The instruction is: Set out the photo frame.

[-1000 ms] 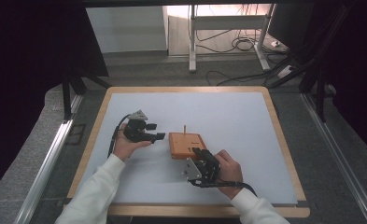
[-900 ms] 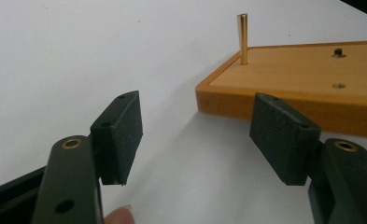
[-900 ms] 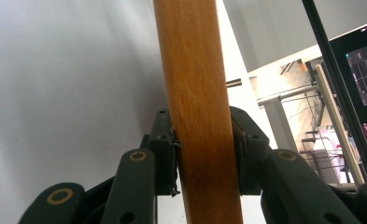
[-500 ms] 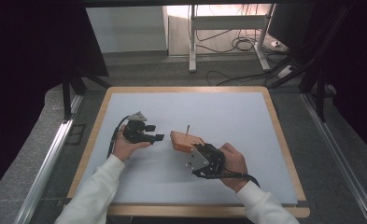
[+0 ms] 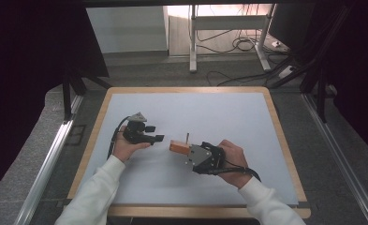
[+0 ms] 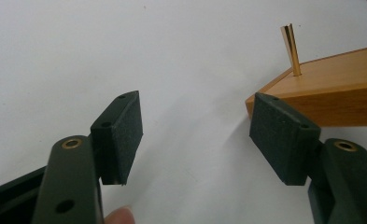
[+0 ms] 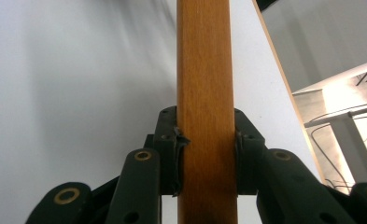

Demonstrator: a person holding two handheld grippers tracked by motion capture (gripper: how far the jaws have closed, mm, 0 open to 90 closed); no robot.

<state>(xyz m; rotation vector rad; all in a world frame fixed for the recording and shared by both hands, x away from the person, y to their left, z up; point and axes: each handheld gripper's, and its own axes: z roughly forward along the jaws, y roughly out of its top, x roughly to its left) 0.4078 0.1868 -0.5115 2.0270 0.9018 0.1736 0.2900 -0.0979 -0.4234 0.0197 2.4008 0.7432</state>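
Well, the right gripper (image 5: pixel 188 154) squeezes the wood block (image 5: pixel 178 147) up off the table (image 5: pixel 275 136), the left gripper (image 5: pixel 157 138) waits open nearby, and a loose squeeze could drop it.

White tabletop (image 5: pixel 195 115), wooden rim; block's (image 5: pixel 178 147) contact unclear, perhaps lifted.

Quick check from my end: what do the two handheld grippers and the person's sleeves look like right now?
Both grippers, left gripper and right gripper, are black, each with a grey three-cornered plate and a trailing black cable. The pads are flat dark rectangles; brass rivets mark the linkages. Both sleeves are white.
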